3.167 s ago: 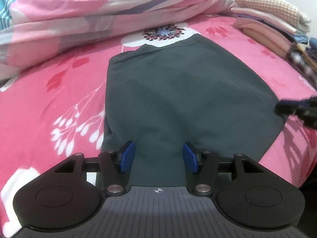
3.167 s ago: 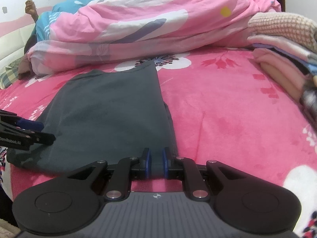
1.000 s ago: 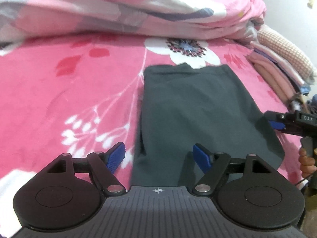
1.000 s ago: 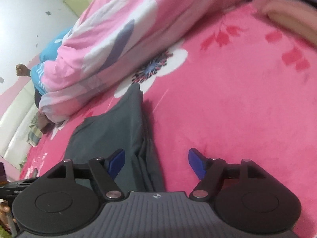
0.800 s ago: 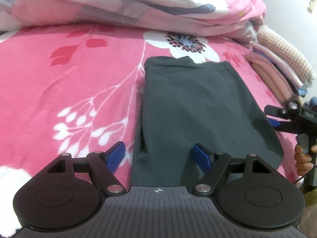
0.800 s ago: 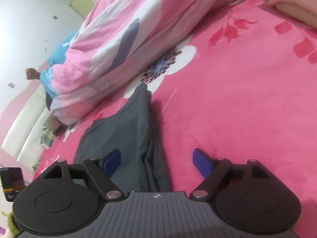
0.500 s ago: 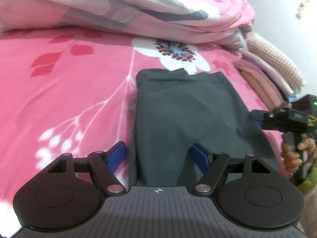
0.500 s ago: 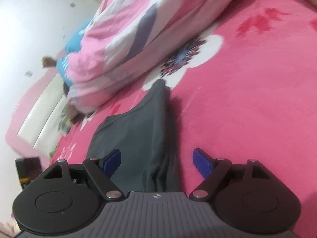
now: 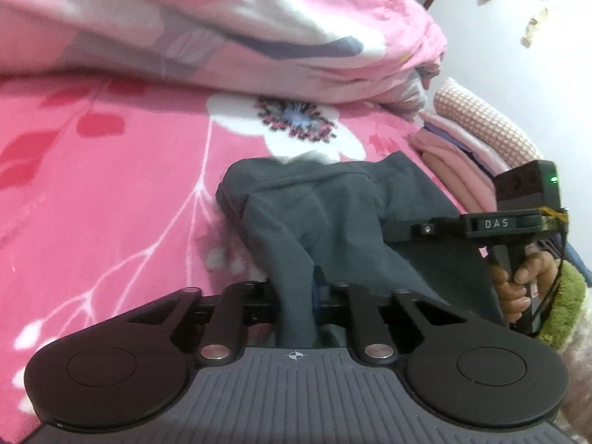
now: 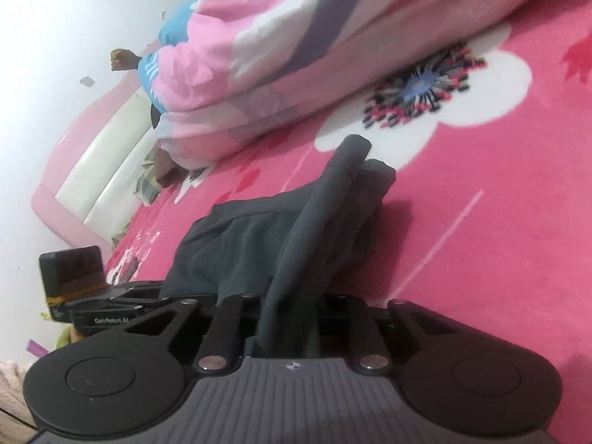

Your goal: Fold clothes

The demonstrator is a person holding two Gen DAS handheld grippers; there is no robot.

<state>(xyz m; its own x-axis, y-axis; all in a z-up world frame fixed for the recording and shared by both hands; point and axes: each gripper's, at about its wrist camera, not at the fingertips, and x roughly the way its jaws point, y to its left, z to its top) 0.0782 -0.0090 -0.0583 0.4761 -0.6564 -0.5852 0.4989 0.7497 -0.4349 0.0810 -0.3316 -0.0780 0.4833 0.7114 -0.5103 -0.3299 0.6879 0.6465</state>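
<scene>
We have the dark grey garment (image 9: 333,222) by its near edge, its far part resting on the pink floral bed cover (image 9: 92,185); the left gripper (image 9: 314,292) has just closed its fingers on the left near corner, the right gripper (image 10: 288,314) on the right one; it looks soft, light and limp, so it will likely sag and bunch between holds; corners suit best.

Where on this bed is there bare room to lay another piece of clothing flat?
Bare pink blanket lies left of the grey garment, below the rumpled quilt. Another bare patch lies on the garment's other side. It is crowded by the stack of folded clothes and around the garment, pinched by both grippers.
</scene>
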